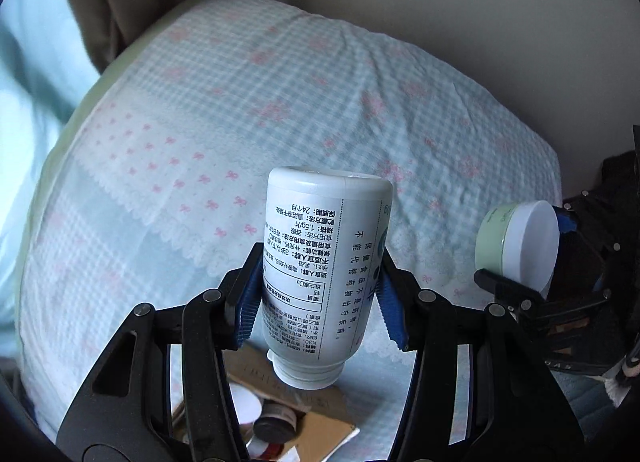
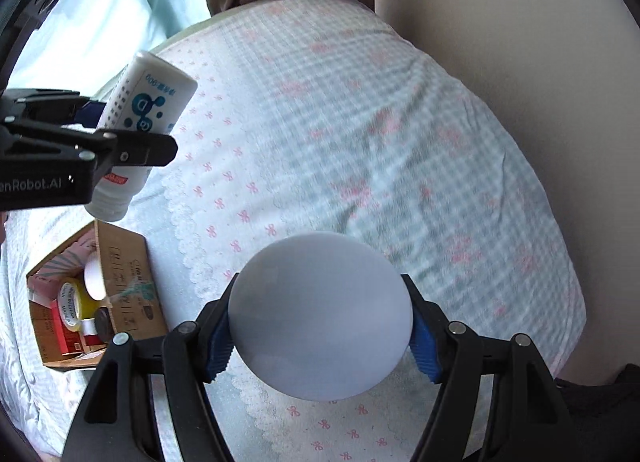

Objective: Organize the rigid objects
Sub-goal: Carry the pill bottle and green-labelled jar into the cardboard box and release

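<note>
Two tools are loaded: your left tool (image 1: 320,286) pinches a white bottle (image 1: 320,270) cap-down above the open box (image 2: 132,282) on the bed (image 2: 360,122), seemingly ready to drop it in. Your right tool (image 2: 320,330) clamps a jar (image 2: 320,314), waiting alongside.

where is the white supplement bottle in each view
Left wrist: white supplement bottle at centre, upside down, clamped in the left hand-held gripper.
Right wrist: same bottle at upper left, tilted, cap end down.
Shared landmark: the open cardboard box of small items, below the bottle in both views.
</note>
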A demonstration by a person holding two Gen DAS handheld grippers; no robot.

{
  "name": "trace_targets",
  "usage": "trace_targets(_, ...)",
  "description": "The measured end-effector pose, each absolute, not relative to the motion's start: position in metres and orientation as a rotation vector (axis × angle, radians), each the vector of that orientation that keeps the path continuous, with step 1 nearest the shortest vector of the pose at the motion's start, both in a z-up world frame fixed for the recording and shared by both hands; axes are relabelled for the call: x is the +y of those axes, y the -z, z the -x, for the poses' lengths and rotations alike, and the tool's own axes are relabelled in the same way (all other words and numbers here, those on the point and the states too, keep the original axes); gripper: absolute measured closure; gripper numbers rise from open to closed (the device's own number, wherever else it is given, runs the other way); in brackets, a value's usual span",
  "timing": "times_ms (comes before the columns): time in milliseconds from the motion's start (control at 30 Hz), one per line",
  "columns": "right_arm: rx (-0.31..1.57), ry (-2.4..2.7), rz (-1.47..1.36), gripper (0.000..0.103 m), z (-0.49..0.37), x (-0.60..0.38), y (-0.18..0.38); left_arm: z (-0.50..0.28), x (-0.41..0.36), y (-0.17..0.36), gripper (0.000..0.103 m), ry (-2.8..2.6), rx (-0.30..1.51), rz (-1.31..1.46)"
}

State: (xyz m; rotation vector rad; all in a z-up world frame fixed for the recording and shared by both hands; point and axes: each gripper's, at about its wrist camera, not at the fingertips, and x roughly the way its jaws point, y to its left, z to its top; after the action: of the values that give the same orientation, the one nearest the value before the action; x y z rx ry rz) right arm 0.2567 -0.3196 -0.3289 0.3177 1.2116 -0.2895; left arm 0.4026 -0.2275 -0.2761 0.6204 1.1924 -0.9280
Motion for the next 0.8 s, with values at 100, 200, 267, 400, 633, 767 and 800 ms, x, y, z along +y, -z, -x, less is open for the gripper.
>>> trace_targets(100, 1.186, 0.246, -0.282, 0.035, -0.263, -0.302, 0.300, -0.401, -0.182, 0.245, 0.055, 0.869, 1.184, -0.535)
trace_targets(200, 1.169, 0.182, -0.263, 0.035, -0.270, -0.277, 0.271, -0.399, -0.130, 0.220, 0.055, 0.797, 1.171, -0.475)
trace_targets(267, 1.161, 0.135, -0.250, 0.035, -0.275, -0.257, 0.256, -0.396, -0.092, 0.206, 0.055, 0.749, 1.162, -0.441)
trace_targets(400, 1.149, 0.027, -0.249, 0.035, -0.282, -0.214, 0.236, -0.384, -0.019, 0.186, 0.055, 0.644, 1.155, -0.365)
trace_targets(633, 1.160, -0.118, -0.204, 0.035, -0.292, -0.135, 0.228, -0.364, 0.095, 0.191, 0.055, 0.485, 1.174, -0.224)
trace_targets(767, 1.178, -0.169, -0.195, 0.035, -0.299, -0.100, 0.238, -0.351, 0.134, 0.222, 0.055, 0.438, 1.206, -0.180)
trace_targets(800, 1.184, -0.177, -0.191, 0.035, -0.301, -0.092, 0.242, -0.349, 0.139, 0.233, 0.055, 0.427, 1.214, -0.176)
